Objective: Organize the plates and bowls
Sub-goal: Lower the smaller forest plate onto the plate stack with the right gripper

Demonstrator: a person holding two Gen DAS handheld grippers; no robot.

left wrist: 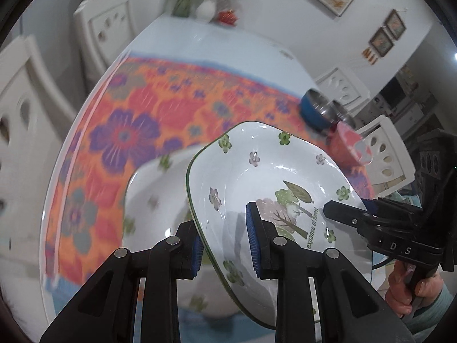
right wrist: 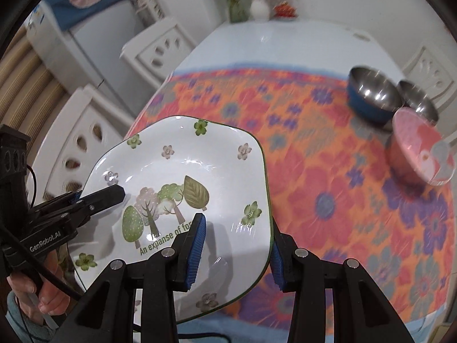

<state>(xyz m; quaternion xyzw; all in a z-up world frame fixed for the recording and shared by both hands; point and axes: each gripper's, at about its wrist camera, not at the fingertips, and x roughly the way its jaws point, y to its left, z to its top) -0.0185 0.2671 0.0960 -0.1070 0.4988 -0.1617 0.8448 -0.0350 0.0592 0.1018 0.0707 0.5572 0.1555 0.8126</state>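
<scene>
Item: white plate point(right wrist: 182, 168) with tree motif and green rim, held tilted above the floral tablecloth point(right wrist: 328, 171). Left gripper point(left wrist: 225, 245) clamped its left rim; right gripper point(right wrist: 237, 251) clamped its right rim. Beneath it, a second flowered plate point(left wrist: 154, 194). Far right: pink bowl point(right wrist: 422, 151), then blue bowl point(right wrist: 371, 97) and steel bowl point(right wrist: 420, 103). Farthest: flower vase point(right wrist: 258, 7).

On the white plate point(right wrist: 182, 171) with the painted trees, the green lettering "An expanse of fo…" is read in the right wrist view, its end being hidden behind a tool finger, while "expanse of forest" is seen in the left wrist view. "GenRobot.AI" is printed in white on the black body of the left tool point(right wrist: 48, 244). The letters "D S" are marked on the body of the right tool point(left wrist: 400, 247).
</scene>
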